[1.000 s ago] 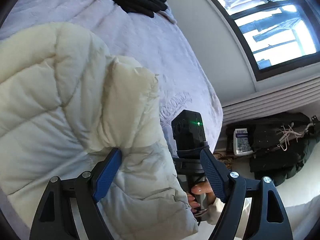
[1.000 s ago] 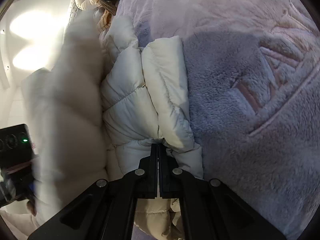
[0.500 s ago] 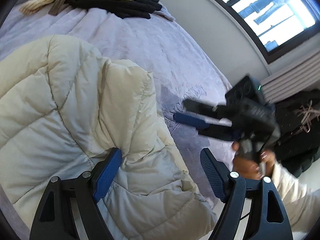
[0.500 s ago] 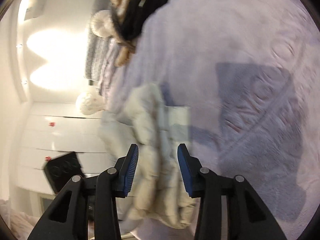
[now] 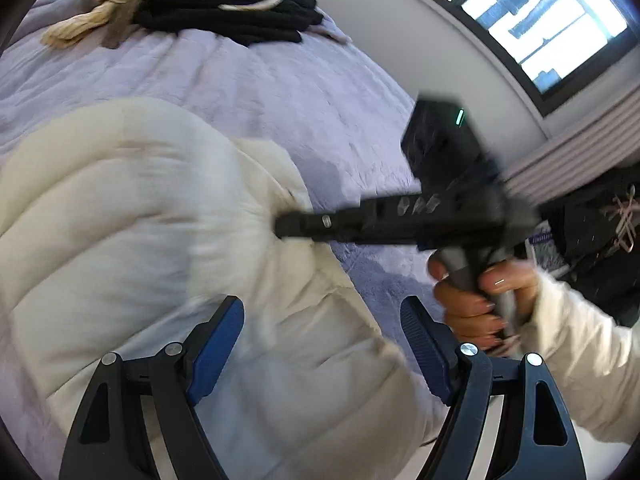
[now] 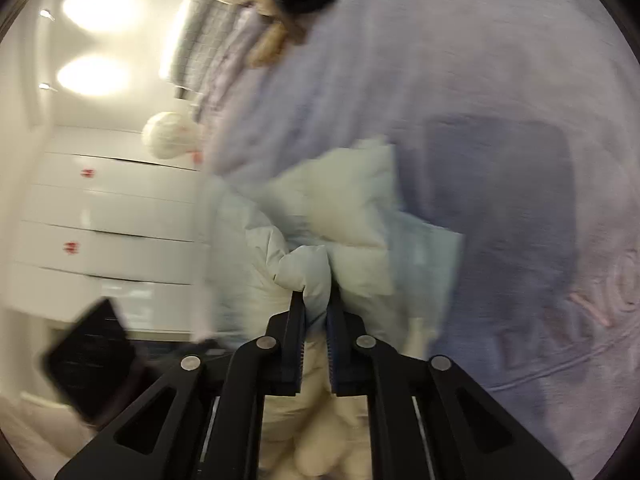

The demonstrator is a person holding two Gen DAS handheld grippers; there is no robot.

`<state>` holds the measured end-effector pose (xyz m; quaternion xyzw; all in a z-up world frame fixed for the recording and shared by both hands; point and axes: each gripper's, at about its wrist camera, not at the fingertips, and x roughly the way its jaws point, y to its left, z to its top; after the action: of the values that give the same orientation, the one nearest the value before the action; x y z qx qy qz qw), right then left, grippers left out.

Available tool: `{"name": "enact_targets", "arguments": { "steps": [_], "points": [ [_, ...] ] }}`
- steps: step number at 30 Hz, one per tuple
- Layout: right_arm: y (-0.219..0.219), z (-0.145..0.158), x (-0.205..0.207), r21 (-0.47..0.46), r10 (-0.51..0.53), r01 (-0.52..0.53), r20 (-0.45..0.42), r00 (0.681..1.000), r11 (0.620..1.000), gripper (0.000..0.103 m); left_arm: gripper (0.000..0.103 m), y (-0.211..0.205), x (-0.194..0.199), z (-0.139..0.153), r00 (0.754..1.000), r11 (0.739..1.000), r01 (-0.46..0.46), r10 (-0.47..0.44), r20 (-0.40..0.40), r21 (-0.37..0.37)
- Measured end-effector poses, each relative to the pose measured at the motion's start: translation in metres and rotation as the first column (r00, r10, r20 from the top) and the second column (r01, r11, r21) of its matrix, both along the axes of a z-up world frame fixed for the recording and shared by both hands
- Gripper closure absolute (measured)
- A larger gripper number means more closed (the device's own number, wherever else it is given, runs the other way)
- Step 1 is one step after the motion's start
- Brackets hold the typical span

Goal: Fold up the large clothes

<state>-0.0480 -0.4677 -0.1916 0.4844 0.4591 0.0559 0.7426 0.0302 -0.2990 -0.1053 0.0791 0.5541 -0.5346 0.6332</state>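
ok so my right gripper (image 6: 316, 304), jaws apart half a second ago, just clamped a fold of the puffer jacket (image 5: 132, 216) again. Left gripper (image 5: 322, 344) jaws still wide apart over it, so next fold's probably coming.

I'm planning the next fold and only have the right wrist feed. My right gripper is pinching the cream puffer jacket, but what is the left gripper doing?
Observer: The left gripper is open. Its jaws are spread wide over the puffer jacket and grip nothing.
Operator: And where on the garment does my pinch sit?
Observer: In the left wrist view, the right gripper bites the jacket's outer edge, right where the fabric meets the bare lavender blanket.
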Motion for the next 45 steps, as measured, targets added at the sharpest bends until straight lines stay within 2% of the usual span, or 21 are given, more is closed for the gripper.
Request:
{"name": "enact_targets", "arguments": {
  "steps": [3, 5, 8, 9, 11, 13, 18, 22, 23, 24, 30, 32, 34, 37, 38, 40, 41, 42, 45],
  "points": [
    [-0.003, -0.021, -0.001, -0.001, -0.016, 0.016, -0.036, 0.999, 1.0, 0.094, 0.022, 0.029, 0.02, 0.012, 0.996, 0.995, -0.093, 0.093, -0.014, -0.02],
    [-0.004, -0.031, -0.009, 0.023, -0.027, 0.028, -0.037, 0.999, 0.999, 0.094, 0.022, 0.056, 0.04, 0.015, 0.983, 0.983, -0.182, 0.181, -0.035, -0.017],
    [0.0, -0.041, -0.003, 0.03, -0.03, 0.031, -0.036, 0.999, 0.999, 0.094, 0.022, 0.096, 0.072, 0.002, 0.939, 0.945, -0.327, 0.327, -0.101, 0.02],
    [0.001, -0.043, -0.001, 0.028, -0.028, 0.029, -0.037, 0.999, 0.999, 0.095, 0.022, 0.111, 0.083, -0.007, 0.917, 0.929, -0.368, 0.368, -0.154, 0.029],
    [0.002, -0.045, -0.002, 0.019, -0.024, 0.025, -0.042, 0.999, 1.0, 0.095, 0.022, 0.13, 0.099, -0.027, 0.875, 0.917, -0.399, 0.388, -0.289, 0.024],
    [0.002, -0.046, 0.0, 0.02, -0.024, 0.025, -0.045, 0.999, 0.999, 0.095, 0.022, 0.141, 0.108, -0.048, 0.84, 0.91, -0.415, 0.394, -0.373, 0.026],
    [0.005, -0.046, 0.013, 0.012, -0.02, 0.021, -0.062, 0.998, 1.0, 0.095, 0.022, 0.138, 0.113, -0.087, 0.802, 0.925, -0.381, 0.331, -0.498, 0.002],
    [0.007, -0.045, 0.019, 0.001, -0.014, 0.014, -0.074, 0.997, 1.0, 0.095, 0.022, 0.126, 0.108, -0.09, 0.829, 0.934, -0.357, 0.315, -0.463, -0.005],
    [0.007, -0.045, 0.023, 0.002, -0.015, 0.015, -0.076, 0.997, 1.0, 0.095, 0.016, 0.122, 0.107, -0.09, 0.836, 0.935, -0.354, 0.317, -0.449, 0.003],
    [0.008, -0.045, 0.024, 0.004, -0.017, 0.017, -0.077, 0.997, 1.0, 0.095, 0.016, 0.12, 0.104, -0.088, 0.843, 0.937, -0.349, 0.318, -0.433, 0.009],
    [0.011, -0.041, 0.024, -0.004, -0.027, 0.027, -0.089, 0.996, 1.0, 0.095, 0.011, 0.093, 0.091, -0.078, 0.906, 0.942, -0.321, 0.335, -0.261, 0.096],
    [0.012, -0.038, 0.023, -0.014, -0.028, 0.027, -0.098, 0.995, 1.0, 0.095, 0.008, 0.084, 0.085, -0.076, 0.919, 0.938, -0.318, 0.34, -0.197, 0.135],
    [0.014, -0.032, 0.021, -0.032, -0.033, 0.03, -0.113, 0.993, 0.999, 0.094, 0.008, 0.077, 0.08, -0.072, 0.928, 0.933, -0.318, 0.343, -0.146, 0.167],
    [0.014, -0.016, 0.012, -0.07, -0.055, 0.047, -0.125, 0.991, 0.996, 0.092, 0.008, 0.074, 0.076, -0.068, 0.931, 0.929, -0.324, 0.347, -0.113, 0.179],
    [0.011, -0.009, 0.007, -0.08, -0.07, 0.061, -0.118, 0.991, 0.995, 0.088, 0.008, 0.072, 0.075, -0.067, 0.932, 0.928, -0.325, 0.347, -0.106, 0.182],
    [0.007, 0.001, -0.003, -0.082, -0.086, 0.078, -0.097, 0.992, 0.994, 0.046, 0.008, 0.071, 0.075, -0.067, 0.93, 0.925, -0.33, 0.352, -0.103, 0.186],
    [0.006, 0.005, -0.007, -0.08, -0.088, 0.081, -0.082, 0.993, 0.994, 0.01, 0.008, 0.071, 0.076, -0.068, 0.929, 0.925, -0.331, 0.354, -0.105, 0.187],
    [0.004, 0.007, -0.01, -0.079, -0.087, 0.082, -0.071, 0.994, 0.993, 0.002, 0.008, 0.071, 0.076, -0.068, 0.929, 0.924, -0.332, 0.355, -0.106, 0.188],
    [0.003, 0.005, -0.013, -0.039, -0.053, 0.051, -0.063, 0.997, 0.998, 0.002, 0.008, 0.073, 0.077, -0.071, 0.928, 0.923, -0.333, 0.357, -0.104, 0.19]
  ]
}}
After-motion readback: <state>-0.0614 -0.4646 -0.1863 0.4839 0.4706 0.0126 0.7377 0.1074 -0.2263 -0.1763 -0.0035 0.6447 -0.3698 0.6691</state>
